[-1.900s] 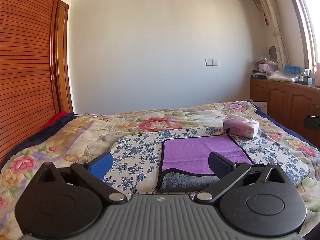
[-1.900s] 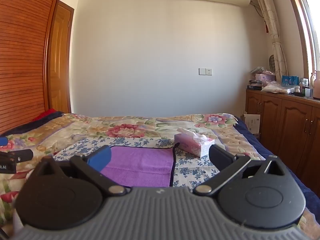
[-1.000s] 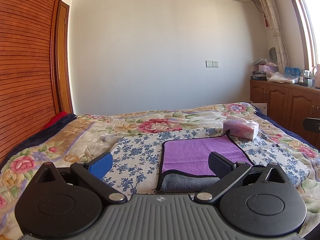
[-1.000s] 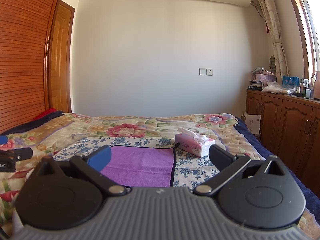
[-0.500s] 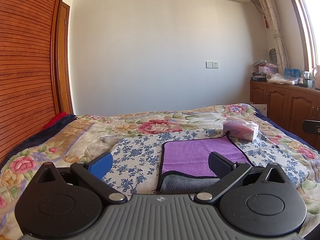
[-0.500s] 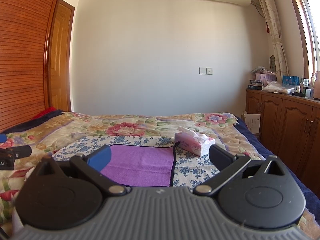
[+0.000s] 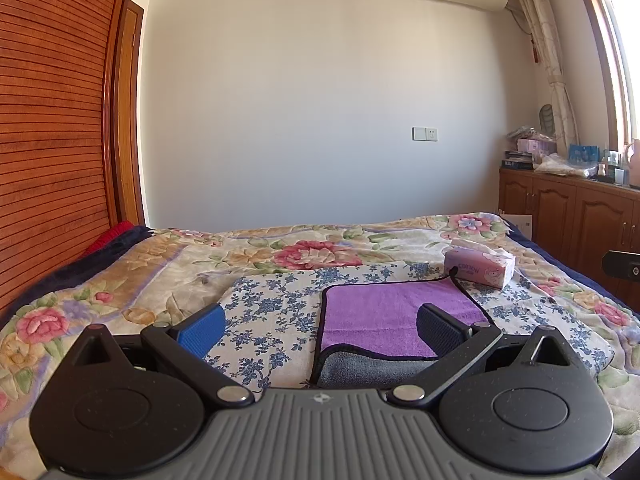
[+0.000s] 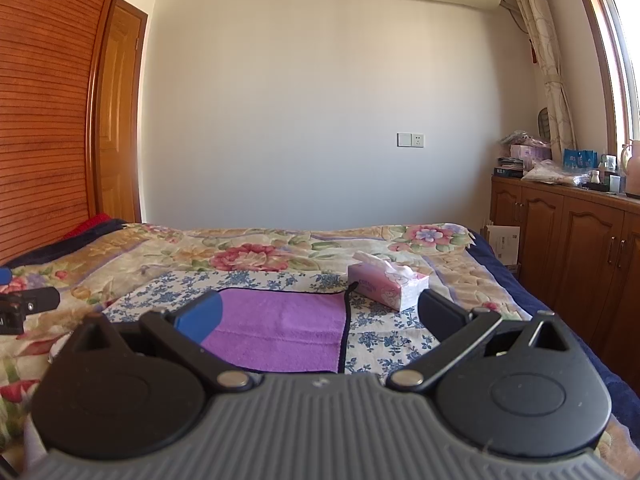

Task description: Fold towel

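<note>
A purple towel [image 7: 384, 312] with a grey underside and dark trim lies folded on a blue-flowered cloth [image 7: 272, 320] on the bed. It also shows in the right wrist view [image 8: 280, 328]. My left gripper [image 7: 316, 330] is open and empty, held above the bed just short of the towel's near left corner. My right gripper [image 8: 318, 314] is open and empty, held above the bed just short of the towel's near right side. Neither gripper touches the towel.
A pink tissue box [image 7: 478, 268] stands past the towel's far right corner, also in the right wrist view [image 8: 386, 284]. Wooden cabinets [image 8: 568, 256] line the right wall. A slatted wooden wardrobe [image 7: 52, 140] stands on the left. The other gripper's tip [image 8: 24, 306] shows at left.
Both grippers have stayed open and nearly still. The left view has tilted up a little, so the towel and tissue box sit slightly lower in frame.
</note>
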